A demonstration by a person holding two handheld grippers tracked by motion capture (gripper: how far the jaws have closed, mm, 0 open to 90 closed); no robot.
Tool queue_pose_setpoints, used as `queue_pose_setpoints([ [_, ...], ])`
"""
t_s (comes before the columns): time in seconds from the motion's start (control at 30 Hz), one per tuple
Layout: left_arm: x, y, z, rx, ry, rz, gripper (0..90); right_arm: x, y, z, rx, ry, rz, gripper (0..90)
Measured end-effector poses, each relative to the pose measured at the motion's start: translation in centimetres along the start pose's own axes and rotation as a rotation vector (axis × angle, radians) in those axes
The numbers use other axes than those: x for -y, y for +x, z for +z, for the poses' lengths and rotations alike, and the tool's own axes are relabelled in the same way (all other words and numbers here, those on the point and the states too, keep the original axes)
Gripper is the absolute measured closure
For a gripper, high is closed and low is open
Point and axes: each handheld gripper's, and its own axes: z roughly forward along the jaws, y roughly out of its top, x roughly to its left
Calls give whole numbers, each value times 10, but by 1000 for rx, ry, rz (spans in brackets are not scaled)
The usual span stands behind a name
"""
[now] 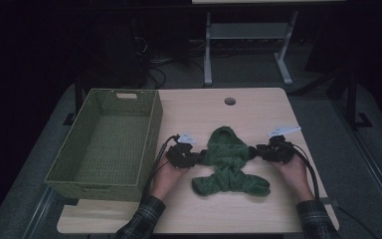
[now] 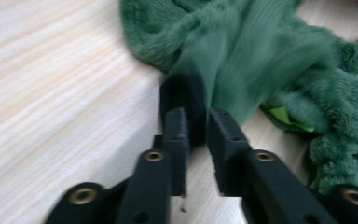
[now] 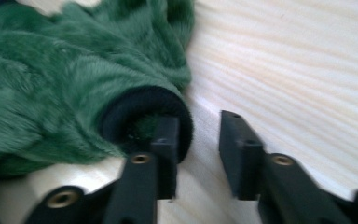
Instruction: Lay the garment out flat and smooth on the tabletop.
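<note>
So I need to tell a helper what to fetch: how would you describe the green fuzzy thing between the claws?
On the light wooden table, right of the woven green basket, lies a dark green fleece garment, spread between the left claw and right claw. It is the one soft, furry item there, with black cuffs at its sleeve ends.

Bare table (image 1: 258,112) lies open along the upper right of the high view. At the left the green basket (image 1: 107,144) walls off that side. In the middle the green garment (image 1: 226,162) fills the gap between both grippers.
</note>
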Motion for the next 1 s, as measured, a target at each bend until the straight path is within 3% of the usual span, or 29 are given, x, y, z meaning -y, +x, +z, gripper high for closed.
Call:
queue_pose_setpoints([
  [0.2, -7, 3, -18, -14, -55, -8, 626, 1, -2, -31, -25, -51, -10, 573],
  [0.4, -12, 2, -22, -12, -50, 11, 588, 2, 2, -50, -28, -79, -41, 542],
  [0.6, -16, 3, -23, -20, -52, 18, 577, 4, 4, -57, -43, -68, -48, 502],
  [0.83, -31, 8, -22, -29, -66, 13, 550, -2, 2, -66, -40, -104, -49, 539],
  [1.0, -46, 18, -11, -25, -67, 3, 532, -26, -1, -48, -48, -85, -55, 550],
])
